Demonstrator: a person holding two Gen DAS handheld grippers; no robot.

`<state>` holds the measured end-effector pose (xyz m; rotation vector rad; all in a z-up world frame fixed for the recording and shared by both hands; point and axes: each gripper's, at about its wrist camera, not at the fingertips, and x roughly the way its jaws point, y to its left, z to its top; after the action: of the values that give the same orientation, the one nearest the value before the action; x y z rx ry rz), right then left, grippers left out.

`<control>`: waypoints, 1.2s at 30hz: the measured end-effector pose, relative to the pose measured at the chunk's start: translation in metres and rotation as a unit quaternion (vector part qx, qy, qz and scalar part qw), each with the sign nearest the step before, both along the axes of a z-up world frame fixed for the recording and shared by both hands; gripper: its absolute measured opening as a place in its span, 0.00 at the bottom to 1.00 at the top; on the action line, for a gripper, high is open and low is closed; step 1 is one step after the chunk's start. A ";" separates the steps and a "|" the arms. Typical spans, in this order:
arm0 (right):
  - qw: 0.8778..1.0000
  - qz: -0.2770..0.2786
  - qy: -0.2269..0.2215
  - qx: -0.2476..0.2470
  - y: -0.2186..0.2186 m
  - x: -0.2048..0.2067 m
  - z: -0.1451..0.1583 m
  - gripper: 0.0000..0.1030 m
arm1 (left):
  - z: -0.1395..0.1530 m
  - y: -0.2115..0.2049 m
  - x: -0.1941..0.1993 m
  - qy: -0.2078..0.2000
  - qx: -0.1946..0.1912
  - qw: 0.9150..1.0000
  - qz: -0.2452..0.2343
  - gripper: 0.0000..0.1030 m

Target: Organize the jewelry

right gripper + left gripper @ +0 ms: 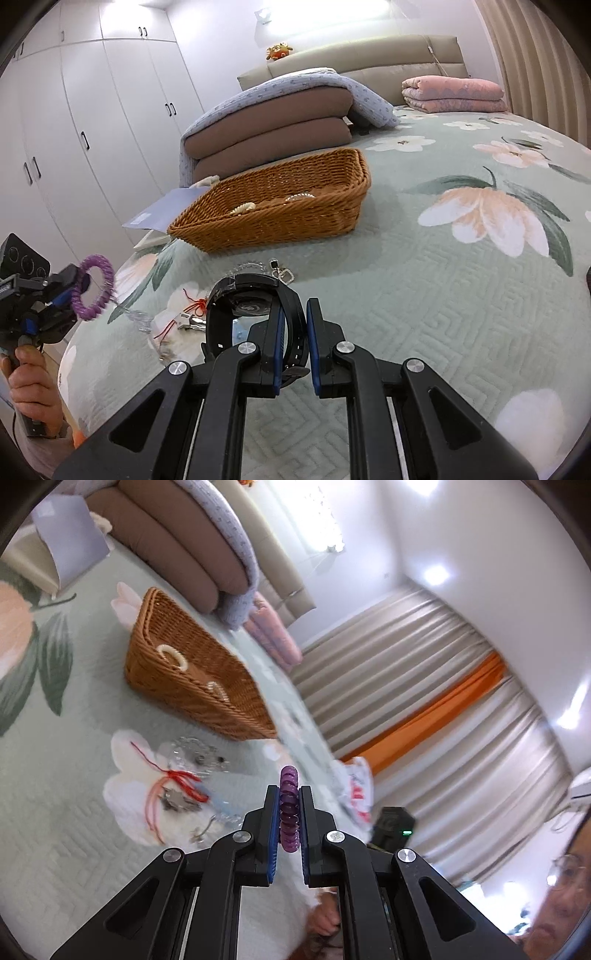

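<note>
My left gripper (289, 794) is shut on a purple spiral hair tie (288, 779), held edge-on above the bed; in the right wrist view the same purple hair tie (94, 288) hangs at the far left in the left gripper (79, 286). My right gripper (294, 308) is shut on the strap of a black watch (243, 295), lifted just over the quilt. A brown wicker basket (207, 698) (295, 218) stands on the bed and holds a white beaded bracelet (173, 655) (243, 208) and a second pale bracelet (299, 197). Loose jewelry with a red cord (181, 779) (192, 306) lies in front of the basket.
The floral quilt (461, 295) covers the bed. Folded brown cushions under a blue blanket (280, 110) sit behind the basket, a pink folded blanket (454, 92) at the headboard. A pale blue paper bag (166, 212) lies left of the basket. Curtains (424, 686) hang beside the bed.
</note>
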<state>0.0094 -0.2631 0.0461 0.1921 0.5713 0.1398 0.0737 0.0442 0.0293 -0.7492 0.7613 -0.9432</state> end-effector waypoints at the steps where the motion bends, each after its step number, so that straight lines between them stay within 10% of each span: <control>1: 1.000 -0.001 0.001 0.003 -0.002 0.000 -0.001 0.14 | -0.003 -0.002 0.001 0.004 0.005 1.000 0.003 0.09; 14: 0.998 -0.002 -0.065 -0.023 0.003 0.019 0.070 0.14 | 0.053 -0.031 0.020 -0.057 0.013 0.998 -0.010 0.09; 22: 0.995 -0.017 -0.088 -0.039 0.001 0.090 0.103 0.14 | 0.092 -0.064 0.067 -0.113 0.089 0.989 0.025 0.09; 36: 1.000 -0.020 0.021 -0.010 -0.012 0.192 0.031 0.15 | 0.029 -0.081 0.152 -0.096 0.236 0.960 0.115 0.09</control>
<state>0.2016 -0.2751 0.0773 0.1868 0.6096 0.0919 0.2255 -0.0365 0.0582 -0.3117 0.6756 -0.5797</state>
